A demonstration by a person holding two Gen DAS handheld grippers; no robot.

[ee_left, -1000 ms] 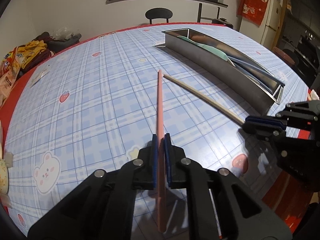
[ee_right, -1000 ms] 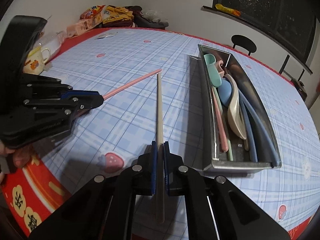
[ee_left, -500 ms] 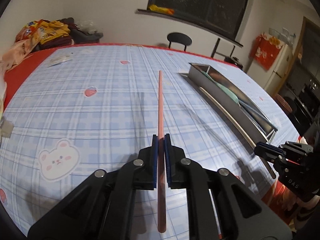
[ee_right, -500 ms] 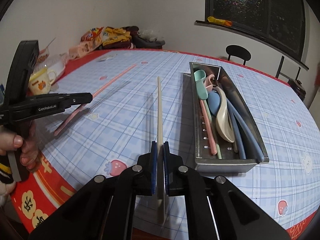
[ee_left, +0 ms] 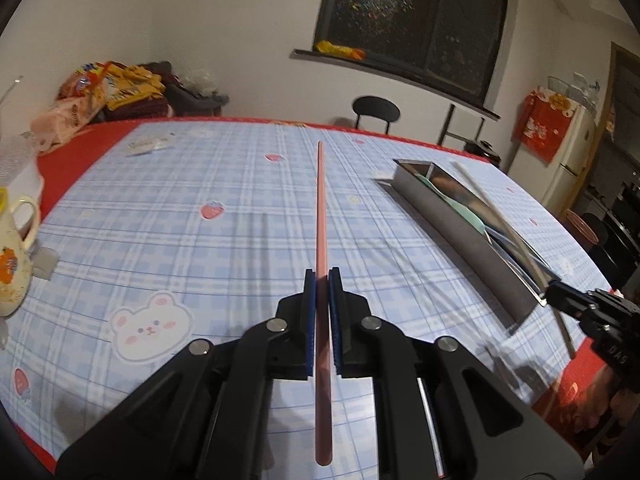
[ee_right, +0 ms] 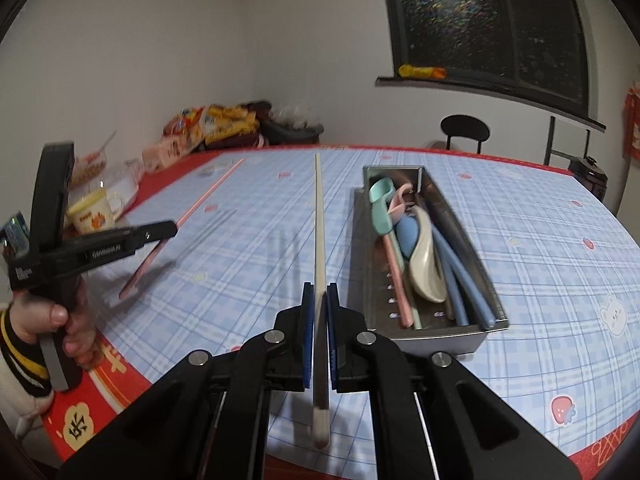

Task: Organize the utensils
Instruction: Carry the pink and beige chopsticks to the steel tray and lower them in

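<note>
A pink chopstick (ee_left: 321, 216) is clamped in the left gripper (ee_left: 321, 280), above the checked counter (ee_left: 192, 240). The right gripper (ee_right: 319, 296) is closed on a beige chopstick (ee_right: 319, 216), just beside the steel utensil tray (ee_right: 490, 280) of spoons.

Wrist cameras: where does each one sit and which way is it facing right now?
Left wrist: on the left tongs, looking along the pink chopstick across the table; right tongs at right.
Right wrist: on the right tongs, along the beige chopstick; left tongs and a hand at left.
Shared: metal tray, both chopsticks.
</note>
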